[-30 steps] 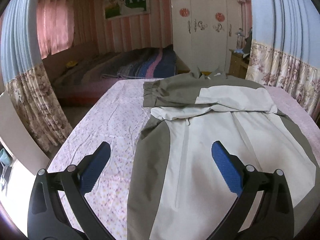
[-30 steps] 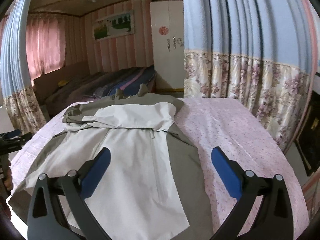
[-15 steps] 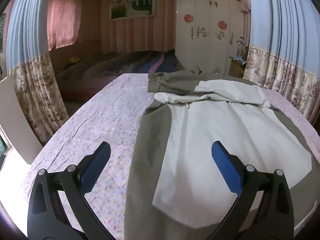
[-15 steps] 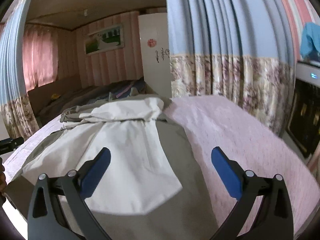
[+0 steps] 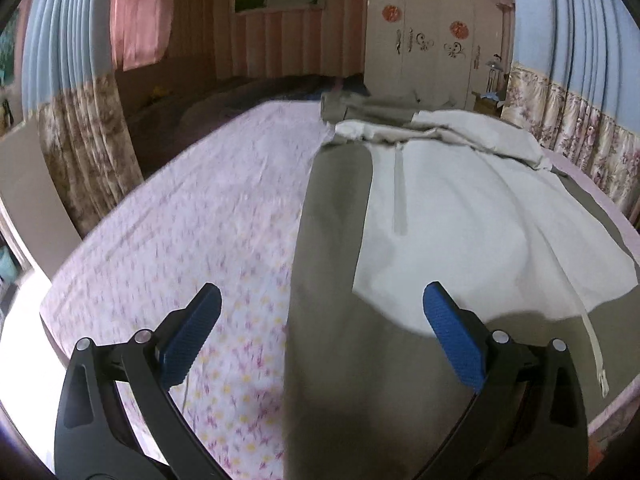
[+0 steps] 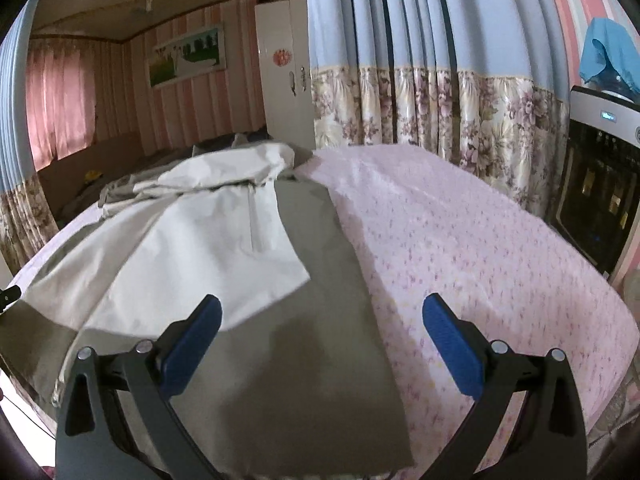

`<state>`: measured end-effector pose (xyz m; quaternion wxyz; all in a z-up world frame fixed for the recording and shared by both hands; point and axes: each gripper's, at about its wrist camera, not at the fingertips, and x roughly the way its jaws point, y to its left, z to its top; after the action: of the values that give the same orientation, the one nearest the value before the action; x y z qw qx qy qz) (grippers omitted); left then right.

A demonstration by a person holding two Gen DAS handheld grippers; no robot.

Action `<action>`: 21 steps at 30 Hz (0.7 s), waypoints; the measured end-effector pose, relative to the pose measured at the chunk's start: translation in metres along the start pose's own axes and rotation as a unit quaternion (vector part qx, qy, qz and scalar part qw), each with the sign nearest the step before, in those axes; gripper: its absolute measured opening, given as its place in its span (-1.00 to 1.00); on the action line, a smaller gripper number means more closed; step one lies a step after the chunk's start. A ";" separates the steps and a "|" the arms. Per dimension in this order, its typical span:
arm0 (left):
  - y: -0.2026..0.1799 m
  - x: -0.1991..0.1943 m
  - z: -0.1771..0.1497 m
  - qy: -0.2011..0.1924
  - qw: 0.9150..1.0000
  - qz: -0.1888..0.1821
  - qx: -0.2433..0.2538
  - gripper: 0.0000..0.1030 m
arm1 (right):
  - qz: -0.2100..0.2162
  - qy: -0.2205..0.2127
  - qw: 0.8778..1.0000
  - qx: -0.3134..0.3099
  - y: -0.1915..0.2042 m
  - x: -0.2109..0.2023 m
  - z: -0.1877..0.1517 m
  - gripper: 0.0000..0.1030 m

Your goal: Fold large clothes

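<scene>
Both your grippers, left gripper (image 5: pixel 318 312) and right gripper (image 6: pixel 318 322), gape wide and empty at frame bottom, over the jacket (image 5: pixel 420 216) filling mid-frame on the sheet (image 5: pixel 192 220).

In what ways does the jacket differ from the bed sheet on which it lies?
The jacket is in two plain colours, olive and cream; the bed sheet is pale pink with a small flower print. The jacket has a zipper and folded sleeves bunched at its far end, while the bed sheet lies flat in one layer. The jacket covers only part of the bed; the sheet spreads past it on both sides. Both are cloth.
</scene>
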<state>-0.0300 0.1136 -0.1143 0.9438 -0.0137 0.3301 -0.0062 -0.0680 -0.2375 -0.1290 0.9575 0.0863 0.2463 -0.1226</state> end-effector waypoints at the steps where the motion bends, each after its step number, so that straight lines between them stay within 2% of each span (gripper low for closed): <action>1: 0.004 0.000 -0.002 0.002 1.000 -0.001 -0.005 0.94 | -0.001 0.000 1.000 0.001 -0.001 -0.001 -0.002 0.95; 5: 0.019 -0.003 -0.014 0.013 1.000 -0.002 -0.017 0.94 | 0.001 0.017 1.000 0.008 -0.009 -0.004 -0.014 0.95; 9: 0.031 -0.002 -0.027 0.029 0.998 -0.025 -0.042 0.94 | 0.007 0.028 0.999 0.017 -0.014 -0.009 -0.023 0.95; 12: 0.024 0.002 -0.030 0.032 0.999 -0.022 -0.033 0.93 | 0.014 0.045 0.999 0.020 -0.015 -0.003 -0.027 0.93; 13: 0.020 0.002 -0.030 0.033 0.999 -0.024 -0.027 0.91 | 0.022 0.050 0.998 0.021 -0.014 -0.001 -0.028 0.85; 14: 0.017 0.003 -0.030 0.034 0.999 -0.027 -0.021 0.83 | 0.027 0.054 0.998 0.019 -0.012 0.000 -0.028 0.66; 15: 0.013 0.003 -0.030 0.035 0.999 -0.031 -0.014 0.76 | 0.030 0.059 0.998 0.015 -0.010 0.002 -0.029 0.56; 18: -0.001 0.005 -0.029 0.038 0.998 -0.037 0.019 0.39 | 0.025 0.060 0.998 0.001 -0.004 0.003 -0.028 0.25; 20: -0.008 0.005 -0.028 0.038 0.998 -0.045 0.031 -0.02 | 0.021 0.063 0.998 0.002 -0.004 0.004 -0.026 -0.13; 21: -0.009 0.005 -0.027 0.039 0.998 -0.041 0.034 -0.09 | 0.019 0.064 0.998 0.001 -0.005 0.003 -0.026 -0.19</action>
<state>-0.0434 0.1034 -0.1384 0.9291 0.0056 0.3654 -0.0567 -0.0783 -0.2371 -0.1538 0.9418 0.0998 0.3055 -0.0986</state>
